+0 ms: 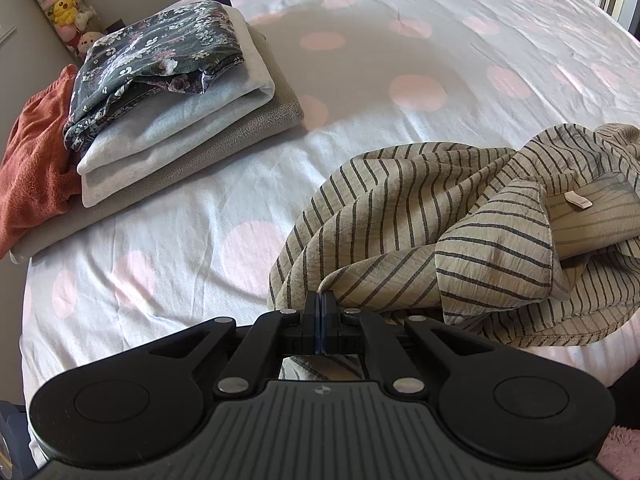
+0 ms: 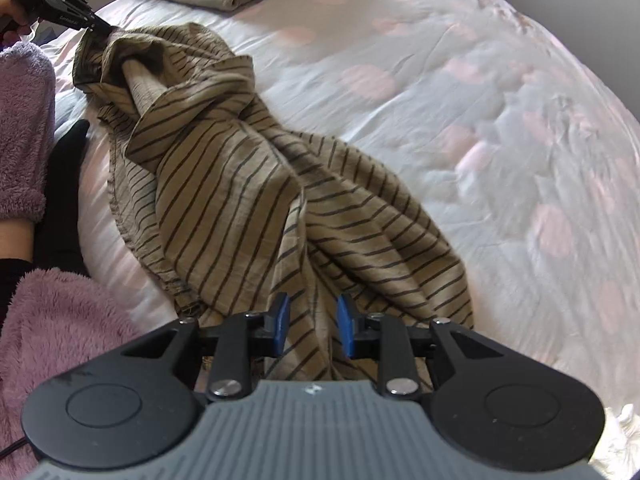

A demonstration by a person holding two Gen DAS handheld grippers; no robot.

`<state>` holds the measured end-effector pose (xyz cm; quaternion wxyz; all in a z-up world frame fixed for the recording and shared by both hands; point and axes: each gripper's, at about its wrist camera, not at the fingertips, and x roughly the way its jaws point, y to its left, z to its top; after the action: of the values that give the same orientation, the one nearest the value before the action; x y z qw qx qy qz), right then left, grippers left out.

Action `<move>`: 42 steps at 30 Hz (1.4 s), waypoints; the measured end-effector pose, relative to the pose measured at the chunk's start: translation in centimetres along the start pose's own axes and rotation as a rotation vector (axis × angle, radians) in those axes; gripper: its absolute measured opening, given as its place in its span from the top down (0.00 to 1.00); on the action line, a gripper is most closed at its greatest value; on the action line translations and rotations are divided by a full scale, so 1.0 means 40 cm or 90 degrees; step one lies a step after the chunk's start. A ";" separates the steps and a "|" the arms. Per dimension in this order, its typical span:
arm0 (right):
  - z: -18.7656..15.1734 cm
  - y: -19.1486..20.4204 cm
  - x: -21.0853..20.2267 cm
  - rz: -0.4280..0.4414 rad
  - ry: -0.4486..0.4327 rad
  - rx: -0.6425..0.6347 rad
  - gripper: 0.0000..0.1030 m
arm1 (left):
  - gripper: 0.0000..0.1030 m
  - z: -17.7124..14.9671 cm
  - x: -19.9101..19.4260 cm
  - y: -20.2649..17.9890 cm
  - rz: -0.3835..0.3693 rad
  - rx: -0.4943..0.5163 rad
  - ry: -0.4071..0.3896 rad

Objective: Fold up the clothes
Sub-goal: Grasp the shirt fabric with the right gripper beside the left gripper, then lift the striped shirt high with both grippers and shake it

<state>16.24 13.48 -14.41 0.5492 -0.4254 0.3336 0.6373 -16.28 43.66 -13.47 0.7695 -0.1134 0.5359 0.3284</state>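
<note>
Left wrist view shows the left gripper (image 1: 321, 306) with its jaws pinched fully together on an edge of the crumpled beige cotton garment with thin dark stripes (image 1: 460, 220), which lies in a twisted heap on the white bedsheet with pale pink dots (image 1: 168, 248). Beyond the garment sits the stack of 3 folded clothes (floral dark fabric on top, pale grey and taupe beneath) (image 1: 172, 120), with a rust-orange fleece piece (image 1: 36, 160) just beside that stack.

From the right wrist view, the right gripper (image 2: 313, 326) hangs over the garment's other end, its blue-padded jaws partly open with a striped fold lying between them, gripping nothing yet.

Likely risks: closing there could catch several twisted layers instead of 1 hem, so spreading the garment would only tighten the twist. The left pinch holds a thin edge; a hard pull away from the garment's middle could slip it free.
</note>
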 end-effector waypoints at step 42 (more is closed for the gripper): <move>0.266 0.210 -0.940 -0.780 -0.500 -0.060 0.99 | 1.00 0.214 -1.074 0.014 0.156 -0.102 -0.744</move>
<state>7.40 5.89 23.81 0.8678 -0.2991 -0.2134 0.3347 -19.21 32.11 28.68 0.8821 0.0911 0.0070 0.4620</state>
